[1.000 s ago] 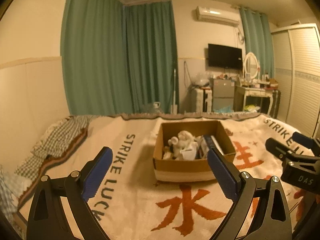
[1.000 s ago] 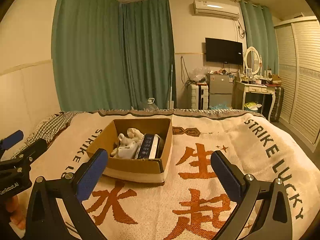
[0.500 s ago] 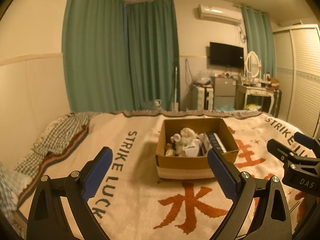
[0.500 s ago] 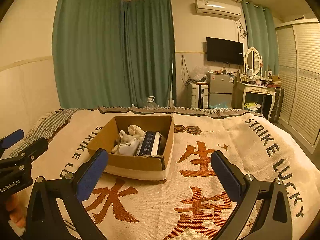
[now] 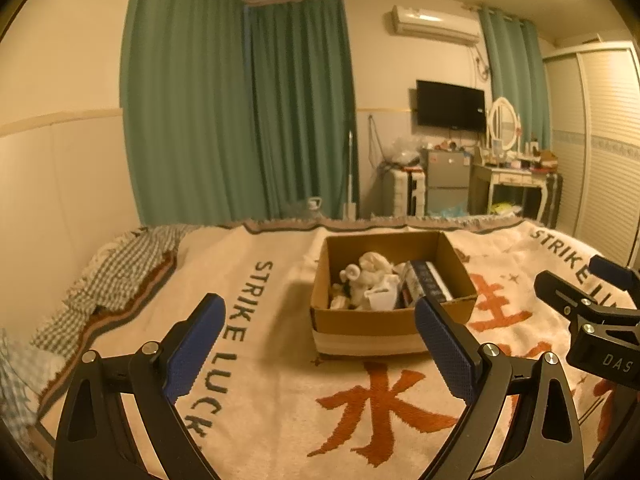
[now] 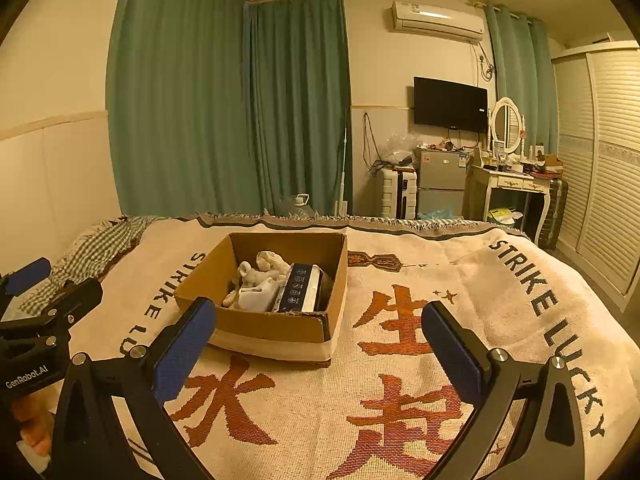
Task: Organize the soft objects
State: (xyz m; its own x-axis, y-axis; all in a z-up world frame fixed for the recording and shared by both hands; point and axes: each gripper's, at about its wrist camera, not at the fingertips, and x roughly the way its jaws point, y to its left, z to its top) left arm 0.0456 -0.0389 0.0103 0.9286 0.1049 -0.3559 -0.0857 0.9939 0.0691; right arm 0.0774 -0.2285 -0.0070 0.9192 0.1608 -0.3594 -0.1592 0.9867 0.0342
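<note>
A brown cardboard box (image 5: 360,326) (image 6: 276,326) stands on a cream blanket (image 5: 260,360) (image 6: 400,360) with orange characters. Inside lie white soft items (image 5: 370,280) (image 6: 256,280) and a dark blue and white pack (image 5: 428,284) (image 6: 302,288). My left gripper (image 5: 320,350) is open and empty, held above the blanket short of the box. My right gripper (image 6: 320,348) is open and empty, to the right of the left one, near the box's front right corner. Each gripper shows at the edge of the other's view.
A checked cloth (image 5: 112,276) lies at the bed's left edge. Beyond the bed stand green curtains (image 6: 240,112), a suitcase (image 6: 398,194), a small fridge (image 6: 440,180), a dressing table (image 6: 516,188) and a wardrobe (image 6: 600,160).
Both views have shifted slightly: the box sits a little farther off and lower in the frames. Both grippers stay open.
</note>
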